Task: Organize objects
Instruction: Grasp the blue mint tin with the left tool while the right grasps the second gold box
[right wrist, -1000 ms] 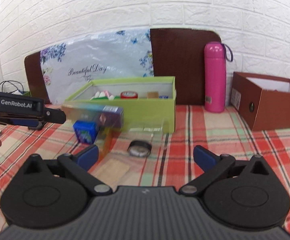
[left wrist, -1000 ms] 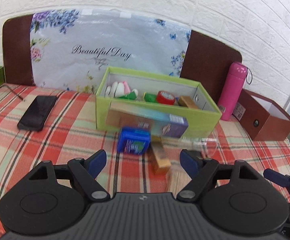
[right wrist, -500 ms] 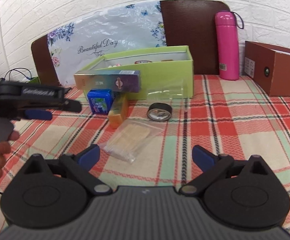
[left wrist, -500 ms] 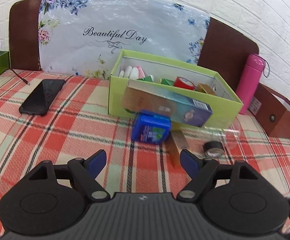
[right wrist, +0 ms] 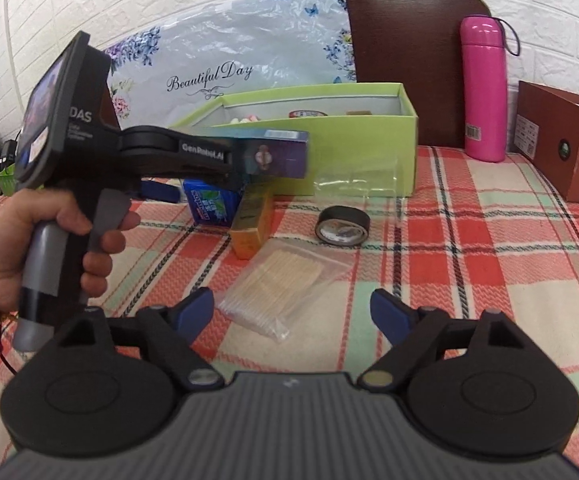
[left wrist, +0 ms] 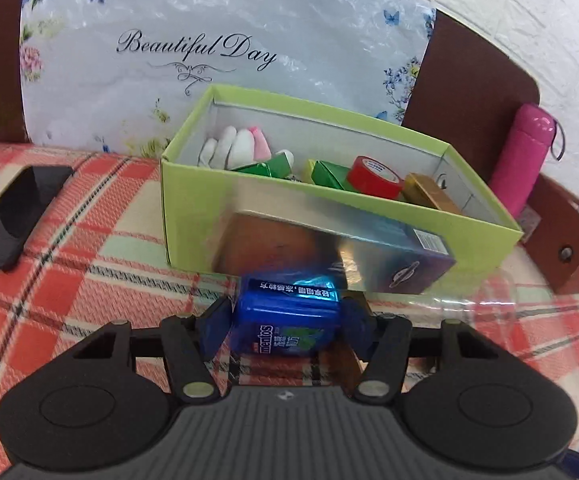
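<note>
Phone: a black slab phone lies flat on the red-and-green checked cloth at the far left of the left wrist view, well apart from the work.
Green box: the lime-green open cardboard box fills the centre of that view; inside are white and pink foam pieces, green cartons, a red tape roll and a gold block.
Progress: as I judge it, partly done; several things are already in the box and a cluster is left on the cloth in front of it.
Left gripper: the left gripper, low centre, has its jaws closing around the blue Mentos gum tin; the blue pads sit at both of its sides, though firm contact is not clear.
Gum tin: standing on the cloth just in front of a long silver-purple carton that leans on the box wall.
Still loose: in the right wrist view's middle, an orange-gold small box, a black tape roll, a clear plastic tub and a clear bag of wooden toothpicks.
Right gripper: the right gripper, bottom centre, has jaws closing but wide apart and empty; the toothpick bag lies just ahead, between the finger lines.
Right edge: a pink flask and a brown cardboard box stand apart.
</note>
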{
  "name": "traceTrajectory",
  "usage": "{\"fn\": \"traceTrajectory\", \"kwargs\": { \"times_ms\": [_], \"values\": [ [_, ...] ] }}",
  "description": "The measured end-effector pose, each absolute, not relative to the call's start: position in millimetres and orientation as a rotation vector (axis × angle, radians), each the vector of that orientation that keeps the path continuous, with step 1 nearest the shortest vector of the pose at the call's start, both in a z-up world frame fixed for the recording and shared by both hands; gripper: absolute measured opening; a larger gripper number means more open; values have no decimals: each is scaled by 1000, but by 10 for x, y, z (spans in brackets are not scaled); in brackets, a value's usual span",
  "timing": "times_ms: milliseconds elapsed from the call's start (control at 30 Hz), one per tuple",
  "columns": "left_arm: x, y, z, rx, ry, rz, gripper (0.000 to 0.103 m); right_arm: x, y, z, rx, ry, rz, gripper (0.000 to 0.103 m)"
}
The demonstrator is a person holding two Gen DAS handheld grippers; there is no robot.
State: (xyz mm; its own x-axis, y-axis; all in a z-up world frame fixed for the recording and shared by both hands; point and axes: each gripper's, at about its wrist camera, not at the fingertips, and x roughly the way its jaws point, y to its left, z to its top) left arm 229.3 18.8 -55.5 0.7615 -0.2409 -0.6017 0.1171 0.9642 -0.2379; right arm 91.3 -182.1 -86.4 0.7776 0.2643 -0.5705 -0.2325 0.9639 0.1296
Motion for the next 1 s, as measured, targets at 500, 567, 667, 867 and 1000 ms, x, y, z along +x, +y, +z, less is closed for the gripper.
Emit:
{"fn": "traceTrajectory", "kwargs": {
  "times_ms": [500,567,667,867,1000],
  "values": [
    [1609,617,-506,-164,729,-272,62,1653,-1243,-1070,-24,669,335,24],
    [1543,644,-511,-169,745,-289,62,1542,-1270,-1033,-17,680,372,23],
    [1413,642,-504,-155,758,-307,62,1323,-1334,-988,-14,709,415,23],
    [1073,643,-512,-147,755,-305,63,765,-1547,-914,3,758,466,23],
    [1044,543,-522,-124,736,-256,71,605,-1587,-891,-8,736,443,27]
  ]
}}
